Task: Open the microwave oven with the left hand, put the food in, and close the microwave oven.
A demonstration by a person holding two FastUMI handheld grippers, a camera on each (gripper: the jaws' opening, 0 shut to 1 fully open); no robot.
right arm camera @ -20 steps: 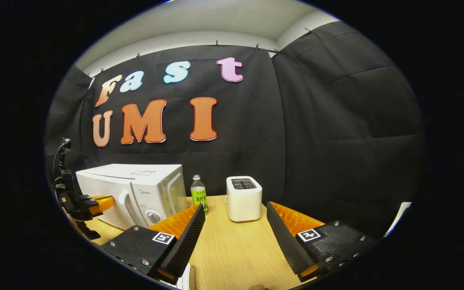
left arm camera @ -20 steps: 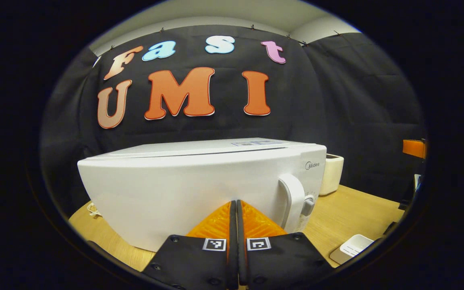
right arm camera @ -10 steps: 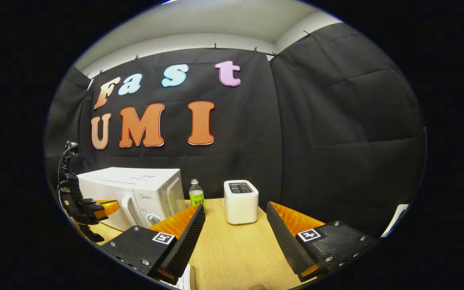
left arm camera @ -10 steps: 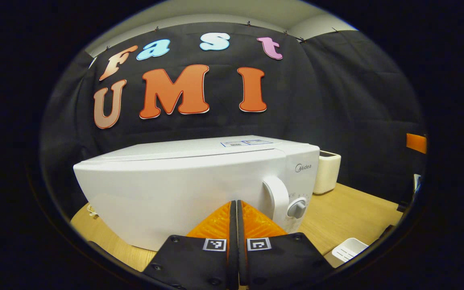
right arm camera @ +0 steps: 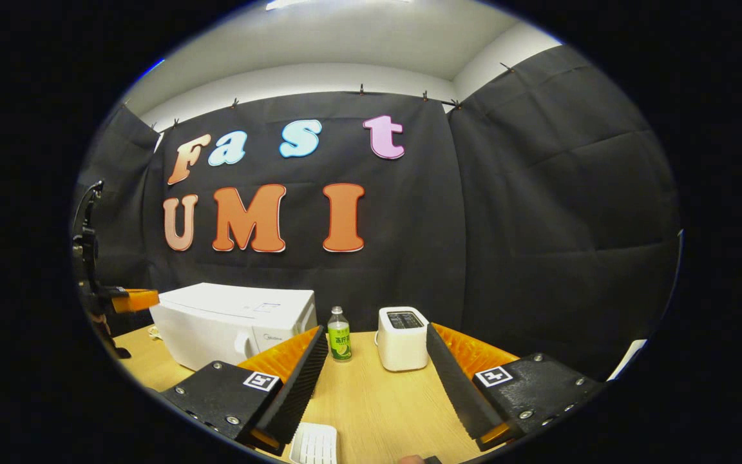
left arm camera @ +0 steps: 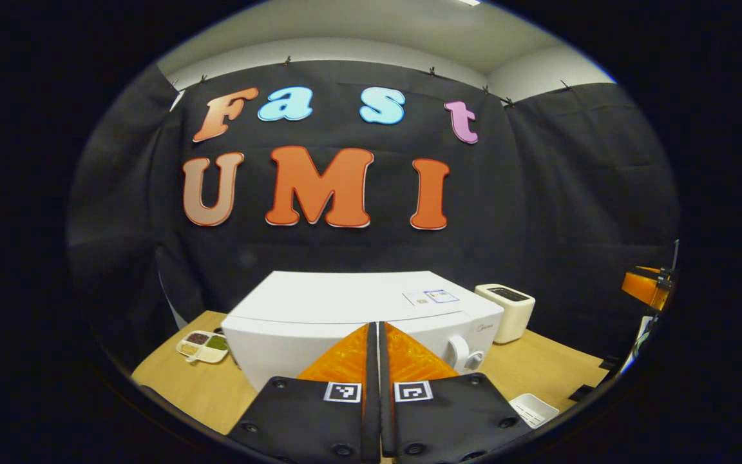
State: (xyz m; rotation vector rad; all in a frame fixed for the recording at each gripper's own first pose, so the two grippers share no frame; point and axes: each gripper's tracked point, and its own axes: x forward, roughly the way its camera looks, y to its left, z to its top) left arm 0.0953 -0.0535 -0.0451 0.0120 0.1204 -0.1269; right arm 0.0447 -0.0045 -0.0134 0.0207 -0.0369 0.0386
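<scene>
The left gripper (left arm camera: 375,361) points forward with its orange fingers pressed flat together, nothing between them. The right gripper (right arm camera: 376,374) has its fingers spread wide apart, holding nothing

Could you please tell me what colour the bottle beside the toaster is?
The bottle is green with a pale cap, clearest in the right gripper view, left of the white toaster.

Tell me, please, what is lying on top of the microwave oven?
The microwave oven has a small label near its top's front right corner. The closed left tongs cover part of its front.
</scene>
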